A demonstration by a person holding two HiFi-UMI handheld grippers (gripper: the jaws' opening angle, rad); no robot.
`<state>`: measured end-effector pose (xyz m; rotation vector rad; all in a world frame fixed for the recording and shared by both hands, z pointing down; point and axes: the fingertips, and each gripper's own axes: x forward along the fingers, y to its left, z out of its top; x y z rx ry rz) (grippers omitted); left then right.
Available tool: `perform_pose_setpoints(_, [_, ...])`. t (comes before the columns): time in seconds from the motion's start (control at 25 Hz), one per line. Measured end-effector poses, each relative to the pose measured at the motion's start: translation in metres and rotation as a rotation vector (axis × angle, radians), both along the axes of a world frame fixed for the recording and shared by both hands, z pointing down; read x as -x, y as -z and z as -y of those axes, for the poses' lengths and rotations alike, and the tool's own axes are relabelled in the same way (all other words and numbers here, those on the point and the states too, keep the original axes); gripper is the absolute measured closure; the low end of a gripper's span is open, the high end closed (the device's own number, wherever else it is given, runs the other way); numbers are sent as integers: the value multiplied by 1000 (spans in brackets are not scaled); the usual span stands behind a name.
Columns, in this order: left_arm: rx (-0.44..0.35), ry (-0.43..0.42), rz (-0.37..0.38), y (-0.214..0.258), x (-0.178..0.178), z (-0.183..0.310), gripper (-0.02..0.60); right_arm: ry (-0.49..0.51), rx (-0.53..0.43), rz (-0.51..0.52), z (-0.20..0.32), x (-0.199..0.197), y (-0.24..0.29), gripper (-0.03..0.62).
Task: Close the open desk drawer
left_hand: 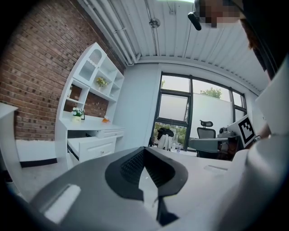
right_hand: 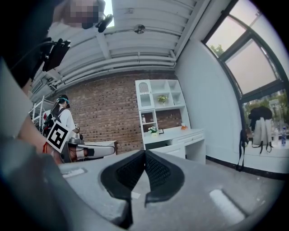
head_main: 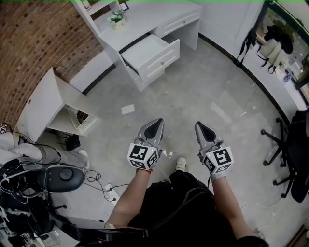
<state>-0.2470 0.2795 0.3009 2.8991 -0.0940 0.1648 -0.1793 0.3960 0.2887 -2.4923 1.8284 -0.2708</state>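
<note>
**Open drawer across the floor, both grippers empty**

We stand well apart from the white desk (head_main: 166,14), with bare grey floor (head_main: 207,91) between us and it. The open drawer (head_main: 150,54) juts out from under the desk top, at the left of the desk's front. From above it looks empty.

The left gripper (head_main: 156,123) and the right gripper (head_main: 201,126) hang side by side in front of us, both pointing toward the desk. On each one the fingers (left_hand: 131,167) are brought together at the tips, with nothing between them.

We judge the drawer to be a stiff, painted wooden box on runners. It should be light if it is as empty as it looks, and it should slide rather than need lifting. Its smooth front panel (head_main: 163,60) offers little to grip apart from small knobs, so we see no need to take hold. A flat push with closed fingers near the middle of the panel should send it in straight. A push at one corner could skew it and jam it on its runners.
</note>
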Motion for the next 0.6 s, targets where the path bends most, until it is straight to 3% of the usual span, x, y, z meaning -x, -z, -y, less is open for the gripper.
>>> perform_pose_setpoints(0.6, [25,106,26,-26,-47,28,580,70,0,24,23,-71,-22,595])
